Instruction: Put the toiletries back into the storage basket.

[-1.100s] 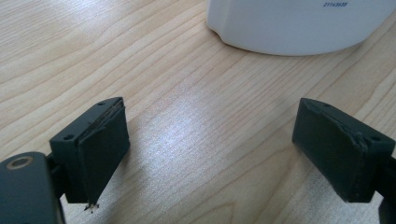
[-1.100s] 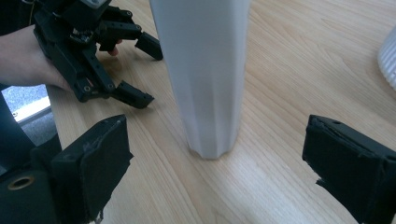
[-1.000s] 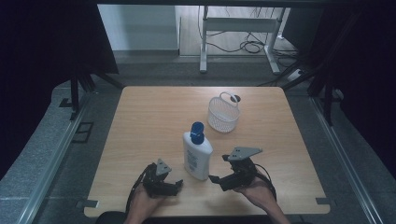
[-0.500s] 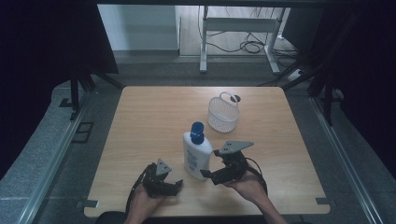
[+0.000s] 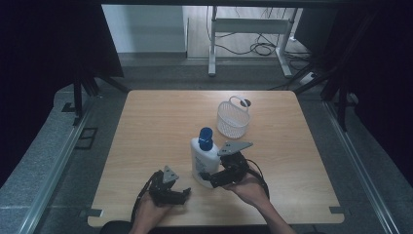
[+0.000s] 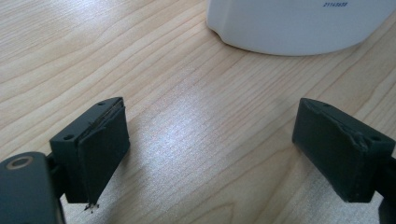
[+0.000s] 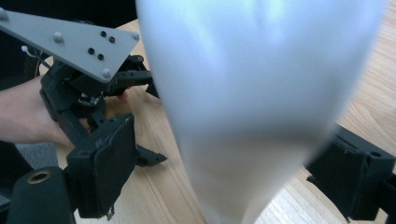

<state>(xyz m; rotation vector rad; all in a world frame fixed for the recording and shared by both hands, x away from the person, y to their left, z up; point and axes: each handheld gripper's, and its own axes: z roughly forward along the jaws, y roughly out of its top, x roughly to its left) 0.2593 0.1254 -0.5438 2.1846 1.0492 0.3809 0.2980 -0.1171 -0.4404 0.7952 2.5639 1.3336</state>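
Observation:
A white bottle (image 5: 202,158) with a blue cap (image 5: 206,135) stands upright on the wooden table (image 5: 156,126), near the front. My right gripper (image 5: 211,177) is low at the bottle's right side. In the right gripper view the blurred bottle (image 7: 252,93) sits between the open jaws of my right gripper (image 7: 229,172), with a gap at the left pad (image 7: 112,163). My left gripper (image 5: 184,196) rests open on the table, front left of the bottle. The left gripper view has the bottle's base (image 6: 289,28) just ahead of my left gripper (image 6: 210,135), nothing between the jaws.
A small white mesh basket (image 5: 233,118) with a handle stands behind and right of the bottle. In the right gripper view the left gripper (image 7: 93,79) and the hand holding it lie close behind the bottle. Dark floor and frame legs surround the table.
My right gripper has moved left to the bottle, and its jaws now stand on either side of the bottle's lower part. The left gripper and the bottle have stayed put.

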